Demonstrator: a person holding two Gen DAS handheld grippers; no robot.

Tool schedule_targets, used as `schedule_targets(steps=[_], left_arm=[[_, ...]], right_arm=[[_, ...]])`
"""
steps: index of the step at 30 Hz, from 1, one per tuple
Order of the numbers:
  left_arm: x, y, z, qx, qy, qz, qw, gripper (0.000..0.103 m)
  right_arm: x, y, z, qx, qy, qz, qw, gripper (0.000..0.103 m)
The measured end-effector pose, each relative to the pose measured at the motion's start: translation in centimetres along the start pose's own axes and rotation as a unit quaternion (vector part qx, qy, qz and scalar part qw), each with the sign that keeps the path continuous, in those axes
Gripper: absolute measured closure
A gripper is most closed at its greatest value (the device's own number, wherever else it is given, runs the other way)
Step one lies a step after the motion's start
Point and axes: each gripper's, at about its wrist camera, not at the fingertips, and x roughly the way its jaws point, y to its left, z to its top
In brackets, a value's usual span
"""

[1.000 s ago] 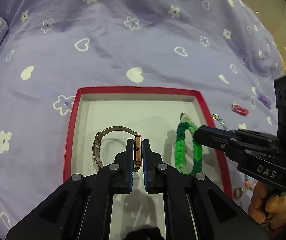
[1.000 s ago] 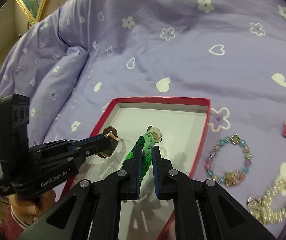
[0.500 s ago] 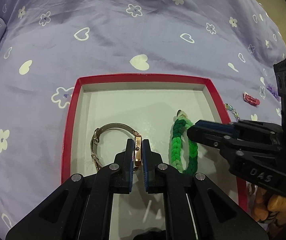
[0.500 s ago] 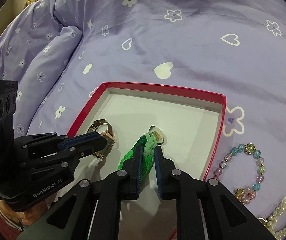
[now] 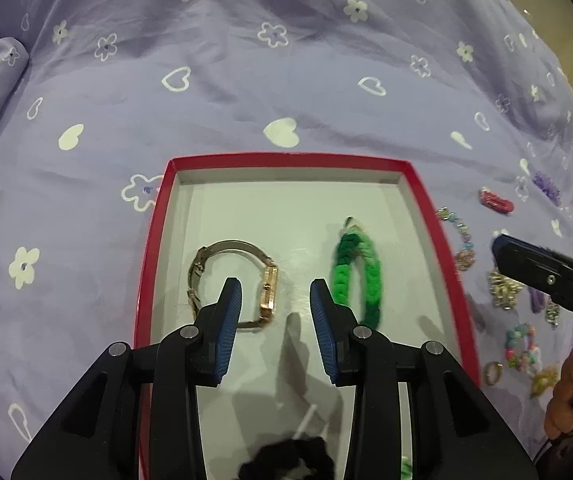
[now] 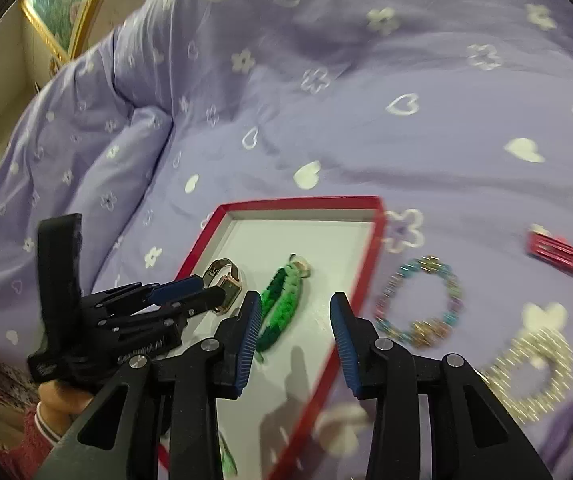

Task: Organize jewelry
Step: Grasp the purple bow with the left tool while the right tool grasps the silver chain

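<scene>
A red-rimmed box (image 5: 154,248) with a white floor lies on the purple bedspread. Inside it lie a rose-gold watch (image 5: 242,280) on the left and a green braided bracelet (image 5: 356,276) on the right. My left gripper (image 5: 274,304) is open and empty just above the watch. My right gripper (image 6: 294,316) is open and empty, over the box's right rim (image 6: 366,264), with the green bracelet (image 6: 282,300) by its left finger. The watch (image 6: 226,282) shows past the left gripper's tips.
Right of the box lie loose pieces: a pastel bead bracelet (image 6: 422,300), a pearl bracelet (image 6: 534,368), a red hair clip (image 6: 558,254), purple items (image 6: 562,428) and a ring (image 5: 493,372). A black scrunchie (image 5: 286,460) lies in the box's near end. A pillow (image 6: 98,168) lies at left.
Both grippers have opened, letting go of the watch and the green bracelet, which now lie in the box. The right gripper has swung right, away from the box.
</scene>
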Motion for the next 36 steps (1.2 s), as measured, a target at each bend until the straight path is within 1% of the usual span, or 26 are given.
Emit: schedule_targets(steps=[2, 5, 11, 15, 17, 19, 22, 30, 36], left_arm=[[-0.9, -0.5, -0.2, -0.001, -0.008, -0.009, 0.9999, 0.069], [-2.0, -1.6, -0.3, 0.001, -0.017, -0.023, 0.9996, 0.068], [-3.6, -5.5, -0.7, 0.029, -0.027, -0.056, 0.9977, 0.068], [-3.8, -8.3, -0.9, 0.052, -0.024, -0.067, 0.9961, 0.068], [-3.6, -9.3, -1.0, 0.06, -0.02, -0.072, 0.9954, 0.068], [-3.4, -10.3, -1.1, 0.067, -0.016, -0.077, 0.9946, 0.068], [-3.1, -11.6, -1.4, 0.077, -0.011, -0.083, 0.9935, 0.068], [-1.9, -15.1, -1.5, 0.099, 0.004, -0.098, 0.9903, 0.068], [-1.5, -17.5, -1.8, 0.113, 0.012, -0.12, 0.9862, 0.068]], right_arm=[[-1.6, -0.7, -0.6, 0.007, -0.012, -0.007, 1.0, 0.064], [-4.2, -2.7, -1.8, 0.025, -0.028, -0.026, 0.999, 0.061], [-8.1, -6.6, -4.0, 0.069, -0.041, -0.063, 0.995, 0.059], [-10.6, -8.7, -5.3, 0.089, -0.053, -0.082, 0.991, 0.058], [-11.7, -9.5, -6.0, 0.094, -0.058, -0.093, 0.99, 0.057], [-12.7, -10.4, -6.6, 0.102, -0.063, -0.102, 0.988, 0.054], [-14.2, -11.6, -7.5, 0.109, -0.069, -0.117, 0.985, 0.054], [-16.7, -14.1, -9.3, 0.12, -0.075, -0.157, 0.977, 0.054], [-16.5, -14.1, -10.2, 0.103, -0.064, -0.173, 0.977, 0.054]])
